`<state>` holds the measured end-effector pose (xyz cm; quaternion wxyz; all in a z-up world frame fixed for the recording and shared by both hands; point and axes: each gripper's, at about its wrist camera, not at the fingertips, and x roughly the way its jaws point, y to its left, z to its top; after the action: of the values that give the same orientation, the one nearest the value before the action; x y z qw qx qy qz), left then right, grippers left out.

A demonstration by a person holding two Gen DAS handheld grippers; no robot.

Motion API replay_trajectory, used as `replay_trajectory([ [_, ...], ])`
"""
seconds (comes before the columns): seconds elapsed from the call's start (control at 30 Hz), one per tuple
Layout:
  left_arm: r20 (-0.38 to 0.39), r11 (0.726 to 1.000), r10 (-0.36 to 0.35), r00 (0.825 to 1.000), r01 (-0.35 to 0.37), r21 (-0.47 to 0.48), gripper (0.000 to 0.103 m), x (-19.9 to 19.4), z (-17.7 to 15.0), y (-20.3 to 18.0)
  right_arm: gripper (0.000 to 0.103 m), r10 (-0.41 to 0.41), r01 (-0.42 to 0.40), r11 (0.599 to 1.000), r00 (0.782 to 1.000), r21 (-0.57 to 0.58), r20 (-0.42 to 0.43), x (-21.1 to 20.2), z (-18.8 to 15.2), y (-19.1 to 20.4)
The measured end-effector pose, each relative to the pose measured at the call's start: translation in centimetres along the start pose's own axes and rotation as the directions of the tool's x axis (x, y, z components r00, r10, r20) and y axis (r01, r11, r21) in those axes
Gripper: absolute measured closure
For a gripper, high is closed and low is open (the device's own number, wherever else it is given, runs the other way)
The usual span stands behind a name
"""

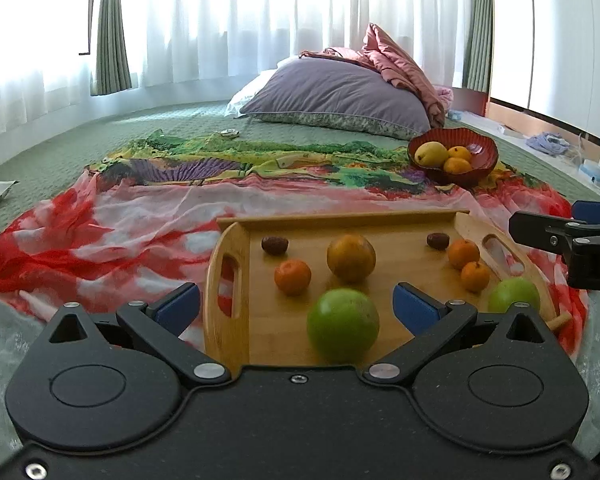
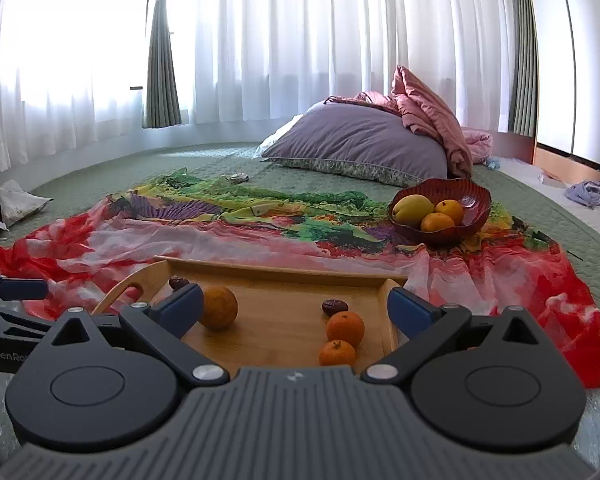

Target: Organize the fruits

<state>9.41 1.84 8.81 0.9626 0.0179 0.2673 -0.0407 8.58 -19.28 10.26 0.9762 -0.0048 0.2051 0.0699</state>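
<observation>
Fruits lie in two places: loose on the tray [image 1: 380, 216] directly ahead of you, and collected in the red bowl [image 1: 476, 168] beyond it to the right. Both rest on the patterned cloth [image 1: 140, 208] spread over the bed [image 1: 60, 152]. On the tray, the left wrist view shows a green apple [image 1: 343, 325] nearest your left tongs [image 1: 296, 308], a second green apple [image 1: 514, 295] at the right rim, a large orange [image 1: 351, 257] at centre, a mandarin [image 1: 293, 277] to its left, two mandarins [image 1: 464, 254] touching each other at the right, and two dates [image 1: 275, 245], one near each far corner. The bowl holds one yellow fruit [image 1: 431, 153] and two mandarins. Your left tongs are released, fingers wide apart, grasping nothing; the near apple sits between them in view. Your right tongs [image 2: 296, 308] are likewise released and empty, positioned over the tray's near right portion, level with the left tongs and just to their right. A pillow [image 1: 340, 92] lies well beyond the bowl.
</observation>
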Motion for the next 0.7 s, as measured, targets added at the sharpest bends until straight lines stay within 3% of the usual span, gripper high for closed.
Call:
replay_trajectory([
  [0.7,-0.053,0.999,0.029,0.998,-0.03,-0.015,0.0,0.1,-6.9,-1.1,0.0,-0.046,0.045,0.999,0.997,-0.025,-0.065,-0.4,-7.9,1.1],
])
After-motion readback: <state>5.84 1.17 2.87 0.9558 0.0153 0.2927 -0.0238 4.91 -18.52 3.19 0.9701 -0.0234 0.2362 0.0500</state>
